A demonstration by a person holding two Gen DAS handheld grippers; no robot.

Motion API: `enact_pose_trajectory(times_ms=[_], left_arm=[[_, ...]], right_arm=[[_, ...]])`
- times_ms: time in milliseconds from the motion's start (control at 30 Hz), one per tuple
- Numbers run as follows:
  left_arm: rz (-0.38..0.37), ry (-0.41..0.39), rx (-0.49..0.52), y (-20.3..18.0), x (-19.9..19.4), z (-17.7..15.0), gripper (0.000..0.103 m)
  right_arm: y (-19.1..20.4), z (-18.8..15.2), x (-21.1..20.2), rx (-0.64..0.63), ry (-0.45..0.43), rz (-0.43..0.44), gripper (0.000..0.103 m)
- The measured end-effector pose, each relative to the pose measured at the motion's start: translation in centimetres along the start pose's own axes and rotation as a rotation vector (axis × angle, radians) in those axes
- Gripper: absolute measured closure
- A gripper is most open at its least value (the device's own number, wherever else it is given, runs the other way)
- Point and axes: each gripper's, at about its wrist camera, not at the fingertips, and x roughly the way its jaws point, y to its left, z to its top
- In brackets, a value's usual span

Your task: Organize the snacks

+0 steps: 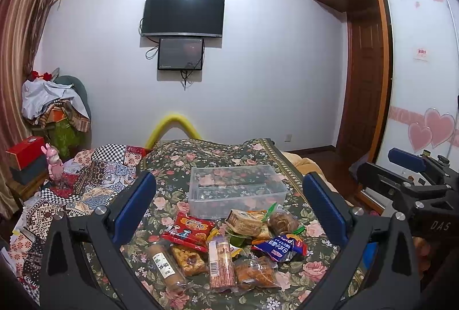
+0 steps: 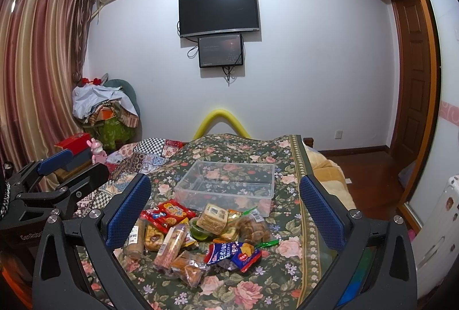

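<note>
A pile of wrapped snacks lies on the floral bedspread: a red packet (image 1: 188, 229) (image 2: 169, 213), a blue packet (image 1: 279, 246) (image 2: 232, 251), a long striped biscuit pack (image 1: 221, 264) (image 2: 172, 246) and several others. Behind the pile stands an empty clear plastic box (image 1: 238, 189) (image 2: 229, 183). My left gripper (image 1: 229, 209) is open and empty, held above the pile. My right gripper (image 2: 226, 206) is open and empty, also above the pile. Each gripper shows at the edge of the other's view, the right one (image 1: 407, 175) and the left one (image 2: 66, 169).
The floral spread (image 1: 315, 267) covers the bed, with a patchwork quilt (image 1: 94, 180) to the left. A pink toy (image 1: 54, 163) and red box (image 1: 25, 152) sit at far left. A wardrobe (image 1: 416, 66) stands at right. A TV (image 1: 183, 14) hangs on the far wall.
</note>
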Motion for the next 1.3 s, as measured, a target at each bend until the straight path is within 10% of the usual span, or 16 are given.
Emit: enact_pose_trajectory(times_ms=[467,1300], left_arm=[[-0.008,0.038,-0.009,1.4,2.0,-0.9,0.005],[0.143,0.519,-0.06,13.1,13.0,-11.8,0.037]], right_arm=[[-0.4,-0.8,2.0,0.026,0.061,0.01,0.0],[-4.0,-7.7,10.9,0.021,0.437,-0.034,0.031]])
